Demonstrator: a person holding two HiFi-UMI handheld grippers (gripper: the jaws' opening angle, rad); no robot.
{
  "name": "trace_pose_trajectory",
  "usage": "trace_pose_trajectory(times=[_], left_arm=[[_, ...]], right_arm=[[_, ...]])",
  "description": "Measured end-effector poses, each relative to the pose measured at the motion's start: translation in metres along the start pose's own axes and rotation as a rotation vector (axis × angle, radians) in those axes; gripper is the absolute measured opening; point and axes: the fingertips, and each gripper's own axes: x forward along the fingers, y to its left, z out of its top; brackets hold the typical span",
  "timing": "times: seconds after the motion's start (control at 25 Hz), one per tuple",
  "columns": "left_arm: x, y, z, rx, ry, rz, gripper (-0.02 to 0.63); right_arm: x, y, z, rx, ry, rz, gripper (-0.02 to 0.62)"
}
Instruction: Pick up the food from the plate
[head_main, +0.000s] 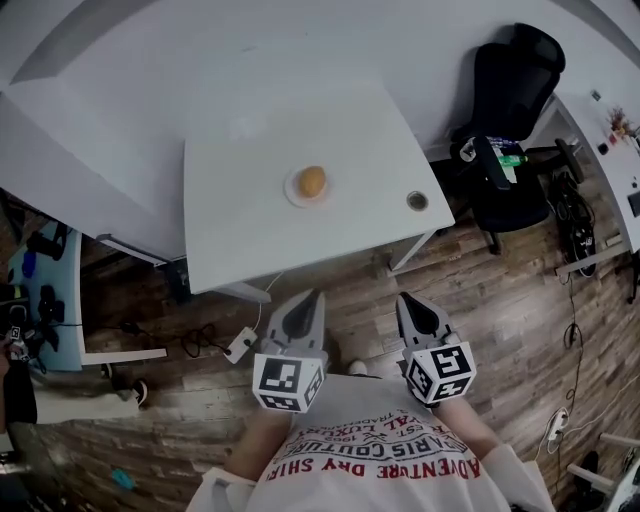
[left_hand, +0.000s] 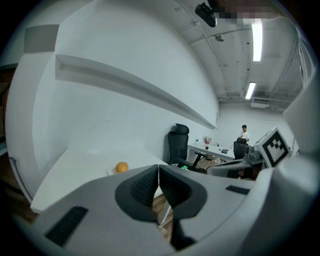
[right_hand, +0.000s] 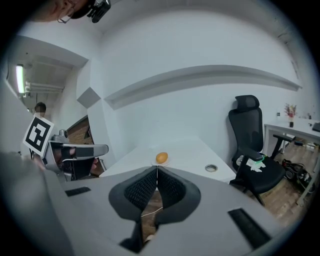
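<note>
1. The table (head_main: 250, 200) is white and stands on a wooden floor (head_main: 500, 300). One of its edges faces the person.
2. A small white plate (head_main: 293, 196) sits near the middle of the table, somewhat closer to the near edge than to the far one.
3. The food (head_main: 312, 181), a rounded orange-brown piece, rests on that plate. Neither tool touches it.
4. The left gripper (head_main: 317, 295) is held over the floor, off the table's near edge and well apart from the plate.
5. In the left gripper view, the left gripper (left_hand: 158, 172) has its ridged pads pressed together with nothing between them. The food (left_hand: 121, 167) shows beyond them on the tabletop.
6. The right gripper (head_main: 401, 298) is beside the left one, also off the near edge and over the floor.
7. In the right gripper view, the right gripper (right_hand: 157, 171) is likewise pressed together and empty. The food (right_hand: 161, 158) lies straight ahead, just above the line where the tips meet.
8. A round cable hole (head_main: 417, 201) sits in the tabletop near the right near corner, well apart from the plate.
9. A black office chair (head_main: 510, 120) stands past the table's right edge.
10. A white power strip (head_main: 241, 345) lies on the floor below the near edge.
</note>
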Motion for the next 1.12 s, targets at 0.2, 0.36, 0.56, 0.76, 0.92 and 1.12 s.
trace_pose_trajectory(times=[0.2,0.36,0.56,0.76,0.92,1.12], left_arm=[[0.038,0.021,0.012,0.001,-0.006,-0.026,0.008],[0.082,0.051,0.030,-0.006,-0.016,-0.059,0.008],[0.135,0.089,0.057,-0.002,-0.018,-0.123,0.008],[0.182,0.141,0.076,-0.013,0.003,-0.151,0.008],[0.210,0.173,0.082,-0.013,0.021,-0.165,0.008],[0.238,0.203,0.081,-0.061,0.037,-0.112,0.008]], right_arm=[[0.037,-0.012,0.013,-0.014,0.006,-0.016,0.012],[0.078,-0.022,0.032,-0.029,0.017,-0.041,0.013],[0.131,-0.037,0.061,-0.028,0.014,-0.092,0.014],[0.193,-0.042,0.087,-0.015,0.020,-0.121,0.014],[0.234,-0.046,0.103,-0.019,0.030,-0.127,0.014],[0.274,-0.055,0.115,-0.039,0.053,-0.088,0.014]])
